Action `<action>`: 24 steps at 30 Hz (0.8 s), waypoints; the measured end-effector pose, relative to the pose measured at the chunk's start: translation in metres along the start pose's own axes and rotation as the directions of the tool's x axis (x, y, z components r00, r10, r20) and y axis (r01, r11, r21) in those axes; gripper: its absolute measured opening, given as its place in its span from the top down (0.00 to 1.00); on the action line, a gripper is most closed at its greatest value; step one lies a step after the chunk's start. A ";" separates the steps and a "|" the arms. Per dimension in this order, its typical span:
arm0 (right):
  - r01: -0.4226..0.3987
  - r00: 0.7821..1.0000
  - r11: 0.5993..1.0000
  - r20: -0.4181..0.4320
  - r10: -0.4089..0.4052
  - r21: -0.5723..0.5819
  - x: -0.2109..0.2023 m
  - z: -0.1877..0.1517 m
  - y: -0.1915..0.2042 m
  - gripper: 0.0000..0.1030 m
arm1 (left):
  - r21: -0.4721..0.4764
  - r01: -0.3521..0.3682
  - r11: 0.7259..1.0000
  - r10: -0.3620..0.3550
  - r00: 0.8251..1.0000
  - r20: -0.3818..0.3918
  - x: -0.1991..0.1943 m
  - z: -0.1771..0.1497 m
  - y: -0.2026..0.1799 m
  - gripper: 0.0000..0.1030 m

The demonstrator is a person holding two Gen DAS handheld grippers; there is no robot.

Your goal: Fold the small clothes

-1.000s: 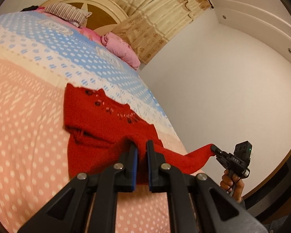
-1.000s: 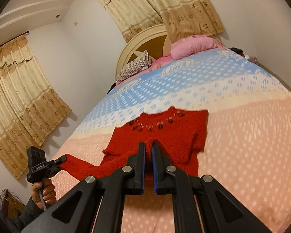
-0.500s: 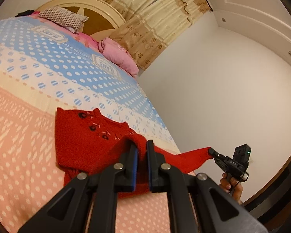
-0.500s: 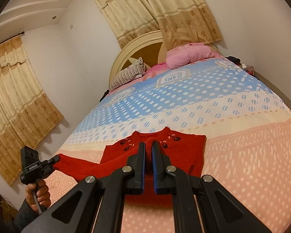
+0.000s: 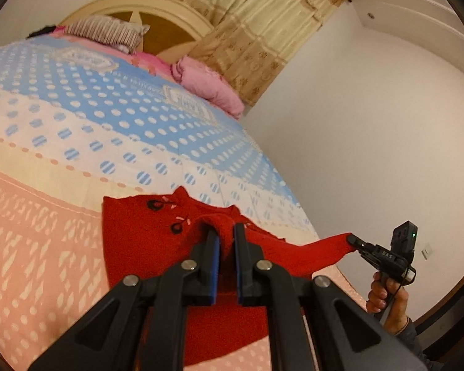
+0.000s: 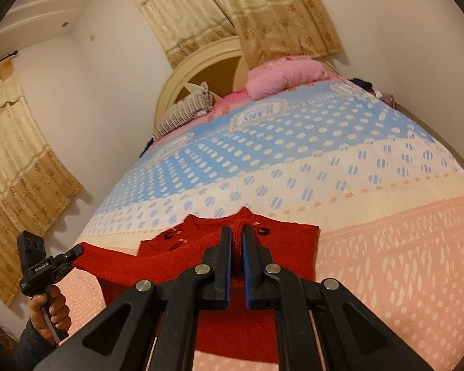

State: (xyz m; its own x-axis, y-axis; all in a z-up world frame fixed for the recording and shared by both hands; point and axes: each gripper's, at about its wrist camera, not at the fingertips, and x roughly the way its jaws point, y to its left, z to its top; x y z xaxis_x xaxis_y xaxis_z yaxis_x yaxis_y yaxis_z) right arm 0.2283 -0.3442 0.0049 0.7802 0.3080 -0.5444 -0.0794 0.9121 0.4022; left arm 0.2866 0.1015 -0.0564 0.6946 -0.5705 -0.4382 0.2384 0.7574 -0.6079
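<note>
Hem of red sweater carried up toward the collar, the final fold nearly closed

On the polka-dot bedspread (image 6: 371,167) of the wide bed, the red knit sweater (image 5: 139,241) lies at the near end on the pink band, and over the past second its visible body has shortened as the lifted edge travels from the near hem toward the embroidered neckline on the far side. The left gripper (image 5: 226,241) is clamped narrow on a bunch of red knit, and the right gripper (image 6: 236,244) is likewise pinched tight on the same raised edge, the stretch between them pulled taut. With the edge now over the collar, the fold looks almost complete; lowering and letting go would seem to remain. The pink pillow (image 6: 284,75) rests far off by the headboard (image 5: 157,18).
</note>
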 end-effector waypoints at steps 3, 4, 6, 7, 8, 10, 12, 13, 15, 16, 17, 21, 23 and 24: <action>0.028 0.999 0.999 -0.037 -0.027 0.016 0.027 -0.001 -0.010 0.94 | 0.006 -0.054 0.999 0.054 0.998 -0.024 0.020 -0.001 0.013 0.92; 0.039 0.998 0.999 -0.050 -0.038 0.018 0.037 -0.003 -0.012 0.94 | 0.002 -0.068 0.998 0.068 0.997 -0.031 0.025 -0.002 0.018 0.92; 0.062 0.996 0.998 -0.065 -0.061 0.011 0.053 -0.005 -0.014 0.94 | -0.001 -0.099 0.995 0.099 0.994 -0.055 0.038 -0.005 0.029 0.92; 0.073 0.995 0.997 -0.075 -0.072 0.009 0.062 -0.007 -0.015 0.94 | -0.003 -0.115 0.993 0.114 0.991 -0.064 0.043 -0.007 0.033 0.92; 0.080 0.994 0.997 -0.081 -0.080 0.002 0.068 -0.009 -0.016 0.94 | -0.009 -0.123 0.992 0.122 0.990 -0.074 0.049 -0.008 0.038 0.92; 0.102 0.990 0.995 -0.094 -0.102 -0.002 0.083 -0.011 -0.019 0.94 | -0.015 -0.128 0.992 0.126 0.988 -0.092 0.057 -0.011 0.045 0.92; 0.125 0.986 0.992 -0.108 -0.124 0.006 0.096 -0.012 -0.023 0.94 | 0.010 -0.164 0.986 0.165 0.982 -0.096 0.062 -0.012 0.045 0.89; 0.148 0.984 0.989 -0.104 -0.146 0.008 0.100 -0.012 -0.026 0.94 | 0.015 -0.194 0.981 0.195 0.976 -0.094 0.062 -0.012 0.045 0.89; 0.172 0.980 0.985 -0.104 -0.171 0.005 0.109 -0.013 -0.030 0.92 | -0.006 -0.189 0.982 0.188 0.978 -0.095 0.058 -0.014 0.046 0.79; 0.191 0.976 0.982 -0.110 -0.190 -0.001 0.112 -0.015 -0.030 0.85 | -0.007 -0.191 0.981 0.190 0.978 -0.092 0.054 -0.015 0.046 0.75; 0.228 0.967 0.973 -0.110 -0.229 -0.019 0.113 -0.017 -0.029 0.77 | 0.009 -0.214 0.977 0.214 0.973 -0.088 0.051 -0.017 0.045 0.63; 0.207 0.970 0.975 -0.109 -0.215 -0.082 0.106 -0.033 -0.022 0.25 | 0.111 -0.304 0.946 0.310 0.950 -0.032 0.030 -0.028 0.040 0.22; 0.210 0.966 0.968 -0.126 -0.228 -0.138 0.105 -0.044 -0.014 0.25 | 0.148 -0.323 0.935 0.331 0.943 -0.031 0.025 -0.034 0.039 0.21; 0.215 0.962 0.963 -0.133 -0.237 -0.165 0.105 -0.049 -0.011 0.25 | 0.156 -0.329 0.931 0.338 0.940 -0.036 0.025 -0.036 0.040 0.21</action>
State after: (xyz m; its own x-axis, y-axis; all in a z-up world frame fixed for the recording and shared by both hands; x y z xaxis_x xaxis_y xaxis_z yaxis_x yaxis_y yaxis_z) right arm 0.2809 -0.3084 -0.0928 0.6873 0.1159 -0.7170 -0.0110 0.9887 0.1492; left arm 0.2894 0.1056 -0.1154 0.7093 -0.2920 -0.6416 0.0994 0.9425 -0.3191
